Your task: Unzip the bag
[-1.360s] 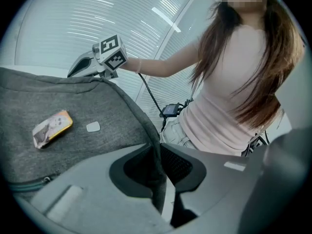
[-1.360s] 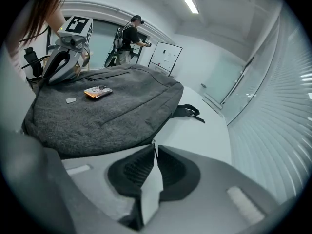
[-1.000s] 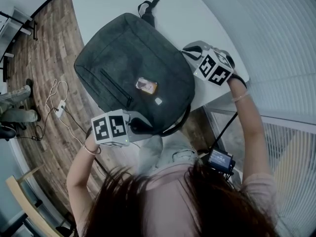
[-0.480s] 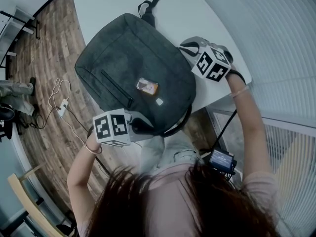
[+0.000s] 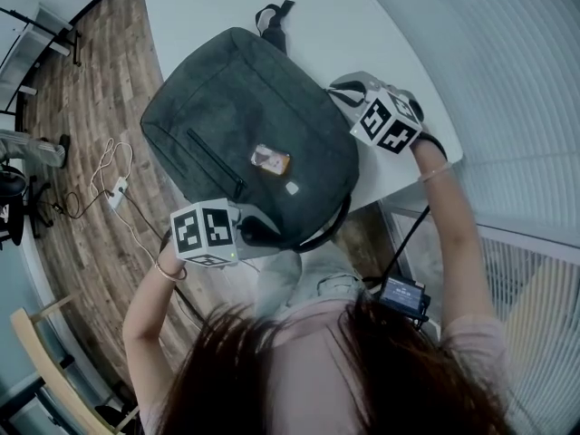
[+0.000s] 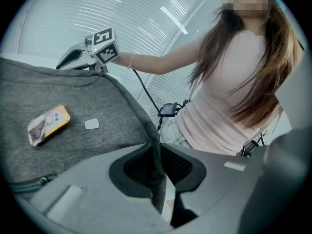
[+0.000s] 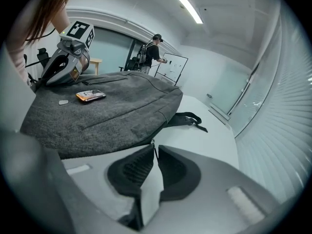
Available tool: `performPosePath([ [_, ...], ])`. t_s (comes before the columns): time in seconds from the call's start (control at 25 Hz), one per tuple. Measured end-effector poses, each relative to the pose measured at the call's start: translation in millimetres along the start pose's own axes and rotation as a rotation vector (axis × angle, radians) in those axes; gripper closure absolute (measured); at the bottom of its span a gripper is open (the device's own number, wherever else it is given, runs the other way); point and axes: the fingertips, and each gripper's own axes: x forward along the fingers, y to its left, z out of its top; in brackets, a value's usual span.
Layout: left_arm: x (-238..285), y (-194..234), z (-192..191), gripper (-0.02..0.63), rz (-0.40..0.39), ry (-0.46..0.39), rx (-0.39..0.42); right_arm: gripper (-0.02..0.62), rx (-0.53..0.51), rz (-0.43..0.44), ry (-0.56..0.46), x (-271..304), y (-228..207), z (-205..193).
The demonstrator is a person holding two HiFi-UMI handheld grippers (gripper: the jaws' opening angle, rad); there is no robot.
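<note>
A dark grey backpack (image 5: 245, 125) lies flat on the white table (image 5: 362, 25), with a small orange label (image 5: 270, 159) on its front. At the bag's near edge, which overhangs the table, my left gripper (image 5: 256, 231) is shut on a fold of the grey fabric (image 6: 157, 145). The left gripper view shows that fold pinched between the pads. My right gripper (image 5: 343, 93) is at the bag's right edge. In the right gripper view its jaws (image 7: 153, 150) are closed on the thin metal zipper pull (image 7: 152, 143) at the bag's seam.
The bag's black carry strap (image 5: 272, 16) lies on the table at the far end. The table's edge runs close by the right gripper, with window blinds (image 5: 507, 107) beyond it. Cables (image 5: 109, 184) lie on the wooden floor at left. A person (image 7: 153, 50) stands far off by a whiteboard.
The right gripper has crept slightly along the bag's right edge, away from me. The left gripper keeps its hold in the same place.
</note>
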Motion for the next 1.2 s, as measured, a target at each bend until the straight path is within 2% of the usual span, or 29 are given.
performPosePath([
  [0.2,-1.2,-0.2,0.0,0.534,0.027,-0.014,0.007,0.552,0.04,-0.016,-0.009,0.5,0.0,-1.3],
  [0.4,-1.0,-0.8,4.0,0.526,0.064,0.007,-0.037,0.535,0.064,-0.019,-0.021,-4.7,-2.5,-3.4],
  [0.6,-6.2,-0.5,6.8,0.5,0.157,0.009,-0.077,0.52,0.12,-0.025,-0.052,-14.9,-3.0,-2.3],
  [0.88,-15.0,3.0,13.0,0.471,0.287,-0.054,-0.12,0.511,0.254,-0.043,-0.091,-28.5,-3.1,-8.3],
  [1.04,-26.5,1.0,19.5,0.466,0.348,-0.09,-0.14,0.511,0.278,-0.085,-0.145,-44.6,-1.6,2.8],
  [1.2,-41.3,3.7,28.9,0.467,0.431,-0.182,-0.161,0.512,0.335,-0.11,-0.199,-56.2,4.4,15.1],
])
